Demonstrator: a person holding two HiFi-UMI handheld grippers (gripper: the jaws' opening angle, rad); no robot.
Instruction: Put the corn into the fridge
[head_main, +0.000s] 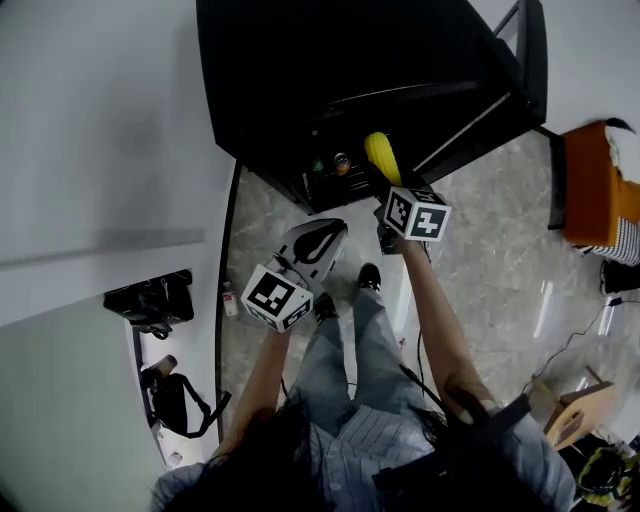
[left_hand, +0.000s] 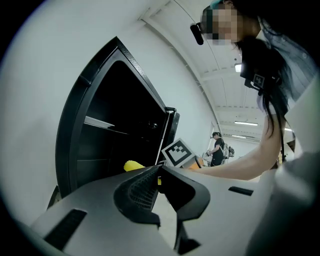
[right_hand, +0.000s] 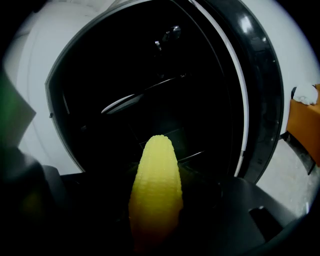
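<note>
L gripper (left_hand: 160, 172), nearer the person & to the left, has its jaws pressed together w/ nothing between them, aimed toward the open black fridge (head_main: 330, 60). Farther on & to the right, R gripper (head_main: 388, 190) pinches the corn (right_hand: 155, 185) by its lower part. The corn's long axis runs along the jaws, tapered tip pointing away from the person, at the fridge's open front. Beyond lie the dark interior w/ wire shelves (right_hand: 167, 80) & the door (right_hand: 252, 85), swung open at right.

Corn (right_hand: 155, 195) yellow, bumpy kernel rows. Fridge (head_main: 300, 80) black, interior dark. Marker cubes (head_main: 416, 214) black-and-white squares. Floor (head_main: 490, 270) grey, marbled.
</note>
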